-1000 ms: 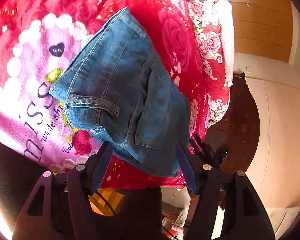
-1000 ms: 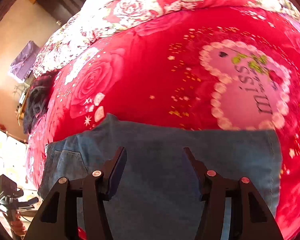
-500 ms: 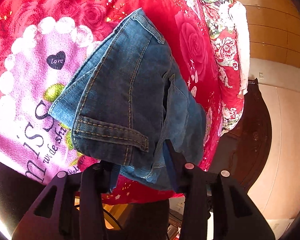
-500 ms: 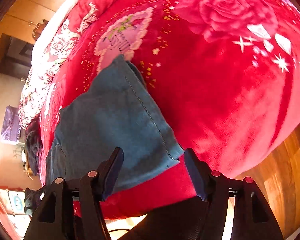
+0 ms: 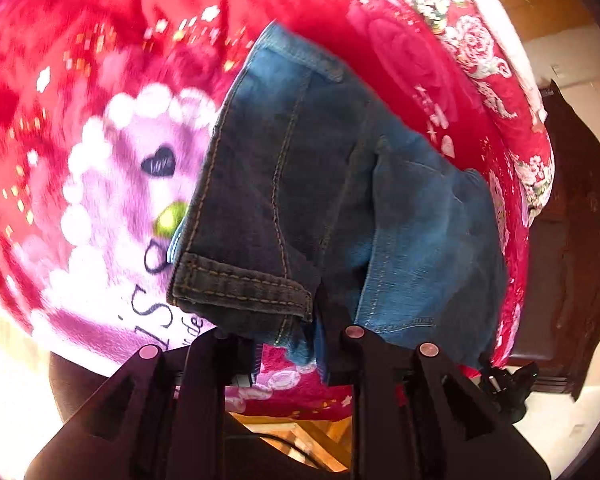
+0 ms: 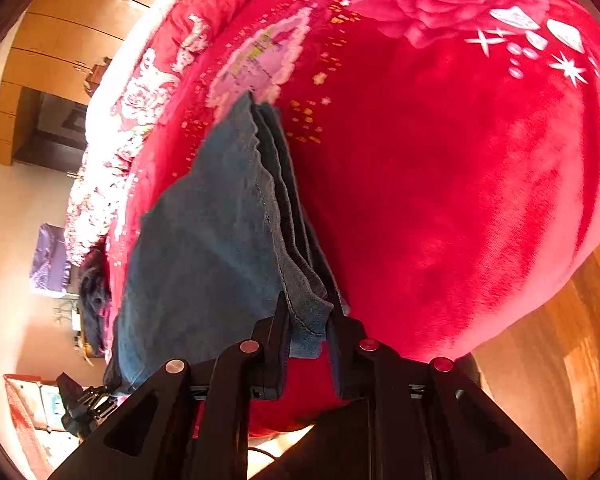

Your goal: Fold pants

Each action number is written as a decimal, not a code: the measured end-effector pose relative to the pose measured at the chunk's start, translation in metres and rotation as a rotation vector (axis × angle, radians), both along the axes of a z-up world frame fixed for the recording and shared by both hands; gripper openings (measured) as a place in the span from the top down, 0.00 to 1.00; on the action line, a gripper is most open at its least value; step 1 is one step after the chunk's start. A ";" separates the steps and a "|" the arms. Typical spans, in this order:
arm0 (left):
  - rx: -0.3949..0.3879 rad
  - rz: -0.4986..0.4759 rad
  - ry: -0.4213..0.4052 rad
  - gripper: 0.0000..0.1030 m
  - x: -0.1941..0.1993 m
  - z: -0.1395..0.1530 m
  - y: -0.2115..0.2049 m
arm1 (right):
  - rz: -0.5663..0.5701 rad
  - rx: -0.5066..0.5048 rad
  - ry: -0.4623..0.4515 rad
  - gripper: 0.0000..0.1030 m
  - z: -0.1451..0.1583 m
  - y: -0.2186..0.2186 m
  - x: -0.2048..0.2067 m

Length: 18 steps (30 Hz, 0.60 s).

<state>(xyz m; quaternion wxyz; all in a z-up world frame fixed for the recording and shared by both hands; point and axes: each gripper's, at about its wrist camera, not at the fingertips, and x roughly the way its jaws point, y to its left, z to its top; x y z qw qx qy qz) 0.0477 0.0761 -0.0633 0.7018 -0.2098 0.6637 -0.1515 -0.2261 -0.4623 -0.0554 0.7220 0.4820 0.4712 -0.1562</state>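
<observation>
Pants (image 5: 340, 208), folded blue jeans, are spread on the red blanket (image 6: 440, 184) at the centre of both frames. Their waistband corner is pinched by the left gripper (image 5: 288, 336) at lower centre; the layered hem edge is clamped by the right gripper (image 6: 308, 332). A second ago both grippers were spread wide above the cloth.

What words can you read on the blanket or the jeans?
"love": on the small black heart printed on the blanket, left wrist view.
"iS" and "de": cut-off script in the pink patch below; the rest is hidden.
The jeans show no readable text.
Right wrist view: print too blurred to read.
</observation>
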 end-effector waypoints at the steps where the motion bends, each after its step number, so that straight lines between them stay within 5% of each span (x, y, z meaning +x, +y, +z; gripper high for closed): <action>1: -0.034 0.037 0.015 0.82 -0.001 -0.003 0.005 | -0.011 0.014 0.010 0.84 -0.006 -0.002 -0.002; 6: -0.083 0.006 0.031 0.79 -0.007 0.012 0.018 | 0.032 -0.030 0.046 0.75 0.007 -0.002 0.006; 10: -0.200 -0.134 0.075 0.78 -0.025 0.030 0.024 | -0.034 -0.084 -0.003 0.50 0.031 -0.022 0.004; 14: -0.258 -0.149 -0.037 0.77 -0.019 0.067 0.020 | -0.066 -0.107 -0.059 0.41 0.041 -0.047 0.022; 17: -0.239 -0.084 -0.096 0.53 0.008 0.073 0.006 | -0.033 -0.106 -0.077 0.40 0.033 -0.061 0.069; 18: -0.217 -0.072 -0.100 0.53 0.017 0.069 -0.002 | -0.023 -0.103 -0.077 0.40 0.029 -0.064 0.085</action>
